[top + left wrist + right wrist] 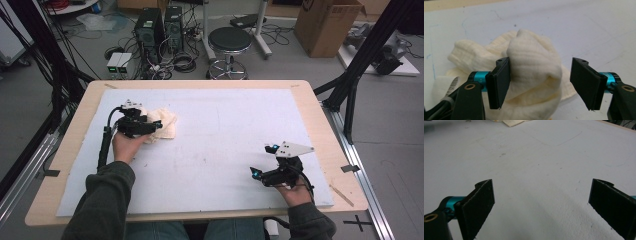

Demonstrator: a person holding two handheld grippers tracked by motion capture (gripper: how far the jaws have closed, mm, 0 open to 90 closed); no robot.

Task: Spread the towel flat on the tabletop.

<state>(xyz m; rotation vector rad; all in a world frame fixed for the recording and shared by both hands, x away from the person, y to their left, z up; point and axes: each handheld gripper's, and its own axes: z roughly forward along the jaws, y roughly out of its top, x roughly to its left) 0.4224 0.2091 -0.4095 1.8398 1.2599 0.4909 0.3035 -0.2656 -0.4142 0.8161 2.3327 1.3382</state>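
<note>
Lighting even and moderately dim; soft shadows beneath the jaws; no glare; near edges slightly soft, high view grainy.

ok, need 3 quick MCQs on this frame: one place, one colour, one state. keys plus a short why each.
1. Where on the board is the cloth?
A. far left part
B. near right corner
C. dead centre

2. What colour is the cloth?
A. blue
B. cream
C. black

3. How do the left tongs stand at the cloth?
A. clamped shut on it
C. open, cloth bulging between the jaws
B. open, well away from it

Key:
1 A: in the high view it lies at the board's far left.
2 B: pale cream ribbed fabric in the left gripper view.
3 C: there is a gap between the cloth and one jaw.
</note>
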